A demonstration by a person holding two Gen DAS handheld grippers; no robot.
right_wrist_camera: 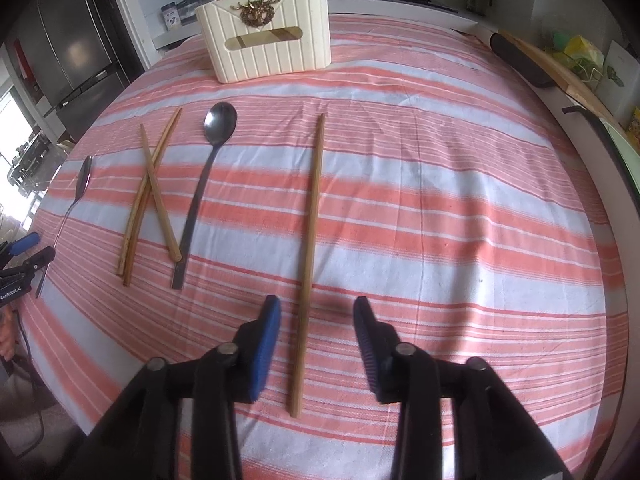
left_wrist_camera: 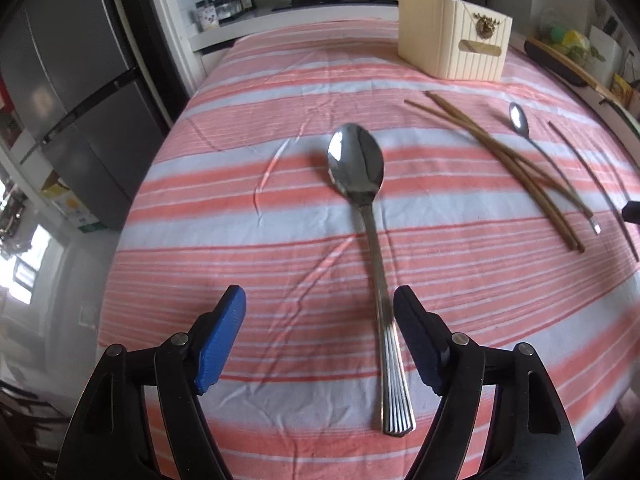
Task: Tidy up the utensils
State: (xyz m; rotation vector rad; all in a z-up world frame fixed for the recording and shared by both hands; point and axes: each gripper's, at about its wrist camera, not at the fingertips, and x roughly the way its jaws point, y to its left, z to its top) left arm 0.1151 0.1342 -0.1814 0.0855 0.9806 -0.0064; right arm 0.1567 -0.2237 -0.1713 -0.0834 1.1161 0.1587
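While both hand-held grippers stand open and empty, close left (left_wrist_camera: 318,334) on large steel spoon's ribbed handle (left_wrist_camera: 390,344), right (right_wrist_camera: 316,340) on single wooden chopstick (right_wrist_camera: 310,256), flat on striped tabletop (right_wrist_camera: 460,208).

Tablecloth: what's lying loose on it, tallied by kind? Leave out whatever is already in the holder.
Spoons: 2, the ribbed-handled spoon and the thin long-handled spoon
Chopsticks: 4, made up of 3 crossed chopsticks and 1 lone chopstick
Total: 6
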